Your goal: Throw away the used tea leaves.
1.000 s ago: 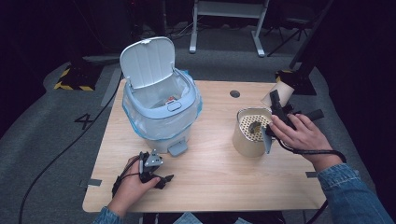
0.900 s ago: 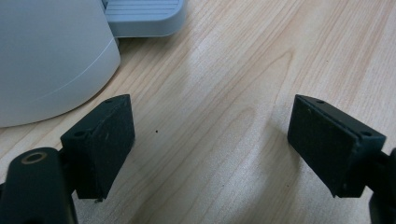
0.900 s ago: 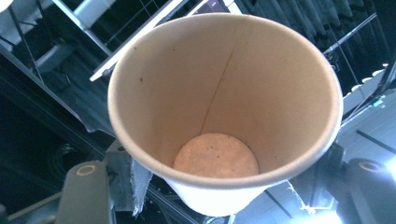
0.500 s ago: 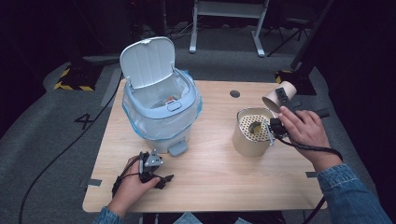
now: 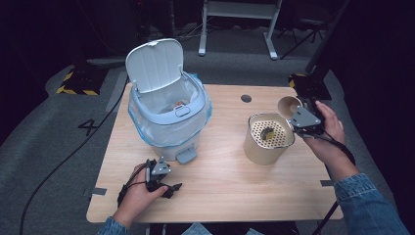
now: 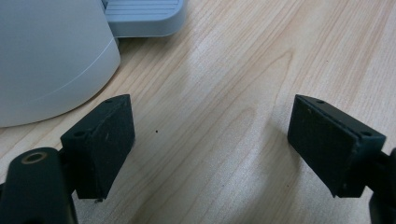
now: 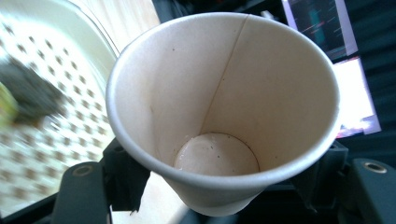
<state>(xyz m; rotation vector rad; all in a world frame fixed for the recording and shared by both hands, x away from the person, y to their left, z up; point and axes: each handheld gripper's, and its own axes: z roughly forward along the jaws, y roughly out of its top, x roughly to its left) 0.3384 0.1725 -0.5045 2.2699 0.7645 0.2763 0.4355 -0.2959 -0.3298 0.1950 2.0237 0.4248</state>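
Blue denim sleeves [image 5: 364,205]; black fingers [image 6: 100,142] with screw holes, grey triangular plates, black cables.

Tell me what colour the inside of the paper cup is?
The paper cup is pale cream inside, with a few tiny dark specks. The right gripper view shows it best.

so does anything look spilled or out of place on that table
Nothing is spilled. The paper cup in the right tool is empty apart from a few specks, and a dark clump of residue sits on the perforated strainer of the tan bucket. The bin stands upright with its lid open.
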